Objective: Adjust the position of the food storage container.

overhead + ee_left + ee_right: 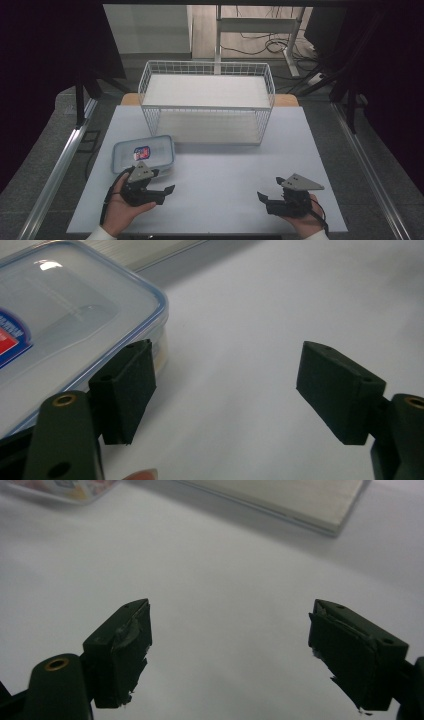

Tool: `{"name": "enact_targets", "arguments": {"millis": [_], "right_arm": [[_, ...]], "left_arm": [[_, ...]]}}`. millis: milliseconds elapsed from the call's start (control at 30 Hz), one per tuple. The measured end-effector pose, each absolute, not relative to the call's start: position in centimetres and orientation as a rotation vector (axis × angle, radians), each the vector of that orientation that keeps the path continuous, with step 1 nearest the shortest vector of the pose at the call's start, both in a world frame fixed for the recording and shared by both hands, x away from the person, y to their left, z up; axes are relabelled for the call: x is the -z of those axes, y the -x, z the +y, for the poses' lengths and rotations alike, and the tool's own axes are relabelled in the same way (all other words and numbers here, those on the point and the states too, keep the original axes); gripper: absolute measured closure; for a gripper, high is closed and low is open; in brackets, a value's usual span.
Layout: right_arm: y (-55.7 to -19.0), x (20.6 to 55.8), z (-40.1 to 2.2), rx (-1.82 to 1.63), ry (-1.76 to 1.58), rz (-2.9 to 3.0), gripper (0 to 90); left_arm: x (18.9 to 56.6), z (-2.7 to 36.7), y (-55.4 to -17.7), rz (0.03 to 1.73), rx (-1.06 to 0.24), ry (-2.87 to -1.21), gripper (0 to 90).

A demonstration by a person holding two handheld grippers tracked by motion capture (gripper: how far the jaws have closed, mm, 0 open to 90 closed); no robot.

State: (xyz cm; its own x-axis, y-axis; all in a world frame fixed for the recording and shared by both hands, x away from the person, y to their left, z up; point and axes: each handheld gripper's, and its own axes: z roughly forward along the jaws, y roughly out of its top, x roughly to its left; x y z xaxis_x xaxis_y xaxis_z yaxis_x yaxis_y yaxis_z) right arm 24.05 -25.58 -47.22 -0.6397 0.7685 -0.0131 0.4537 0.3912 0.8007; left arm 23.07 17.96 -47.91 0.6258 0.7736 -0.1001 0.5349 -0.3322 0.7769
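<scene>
Nearest, both grippers w/ jaws wide apart, empty: left gripper (pixel 150 187) just in front of the lidded plastic food container (pixel 143 153), right gripper (pixel 285 196) well right of it. Container looks stiff, light, slick; grip across its rim. Wire shelf rack (pixel 207 100) behind it.

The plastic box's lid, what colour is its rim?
Blue, round a clear lid; the left gripper view shows it best.
</scene>
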Motion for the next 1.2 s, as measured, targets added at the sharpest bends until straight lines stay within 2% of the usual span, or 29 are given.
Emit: {"name": "enact_targets", "arguments": {"millis": [667, 1200], "right_arm": [[-23.3, 47.3, -25.6, -1.102, -1.056, 2.257, 17.4], [-23.5, 47.8, -25.5, -1.074, -1.083, 2.250, 17.9]], "left_arm": [[45.7, 19.2, -23.8, 1.071, -0.362, -1.982, 24.7], [44.1, 27.7, -23.9, 1.274, -0.453, -1.876, 24.9]]}}
